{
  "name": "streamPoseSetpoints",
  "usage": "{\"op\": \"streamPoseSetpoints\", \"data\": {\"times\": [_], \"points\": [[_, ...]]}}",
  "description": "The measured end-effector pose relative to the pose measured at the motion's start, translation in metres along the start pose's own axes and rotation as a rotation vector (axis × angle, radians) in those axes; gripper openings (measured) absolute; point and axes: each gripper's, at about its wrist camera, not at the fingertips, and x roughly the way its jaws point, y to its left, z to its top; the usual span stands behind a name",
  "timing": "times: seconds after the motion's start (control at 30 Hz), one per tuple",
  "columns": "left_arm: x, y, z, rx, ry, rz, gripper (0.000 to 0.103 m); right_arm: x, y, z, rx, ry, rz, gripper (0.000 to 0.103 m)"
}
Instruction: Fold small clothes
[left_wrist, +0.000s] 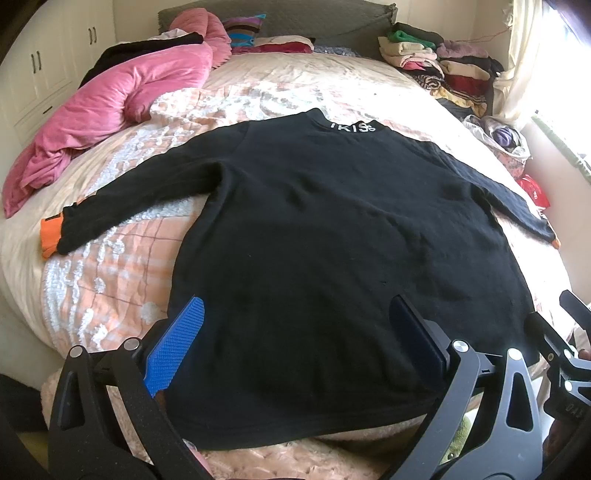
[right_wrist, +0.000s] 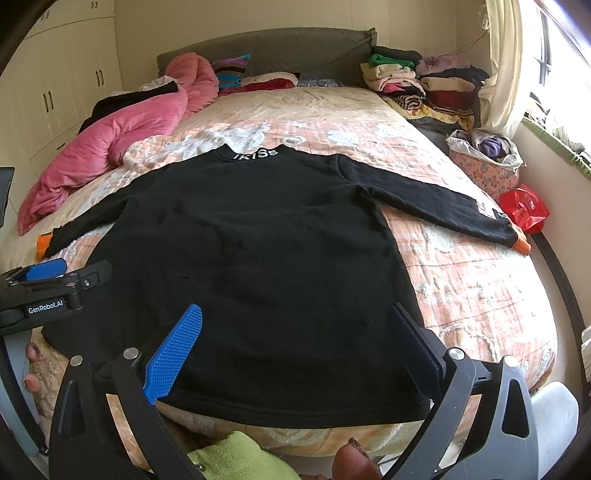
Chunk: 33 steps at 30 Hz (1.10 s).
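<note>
A black long-sleeved sweater (left_wrist: 314, 229) with white collar lettering and orange cuffs lies flat on the bed, both sleeves spread out; it also shows in the right wrist view (right_wrist: 258, 251). My left gripper (left_wrist: 295, 306) is open and empty, its blue fingers hovering over the hem's left part. My right gripper (right_wrist: 295, 314) is open and empty over the hem's right part. The left gripper also shows at the left edge of the right wrist view (right_wrist: 55, 277).
The bed (left_wrist: 122, 273) has a peach patterned cover. A pink quilt (left_wrist: 122, 96) lies at the far left. Stacks of folded clothes (left_wrist: 439, 62) sit at the far right corner. A bag of clothes (right_wrist: 487, 162) and a red bag (right_wrist: 524, 210) lie by the window.
</note>
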Motion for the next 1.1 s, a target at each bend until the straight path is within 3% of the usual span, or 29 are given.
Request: {"op": "streamPoseSetpoints", "data": {"times": [1.1], "points": [[0.0079,-0.0019,0.0043,-0.006,-0.003,0.022,0.094,-0.0007,0.0101,0.0029,-0.002,-0.014,0.010,0.099]]}}
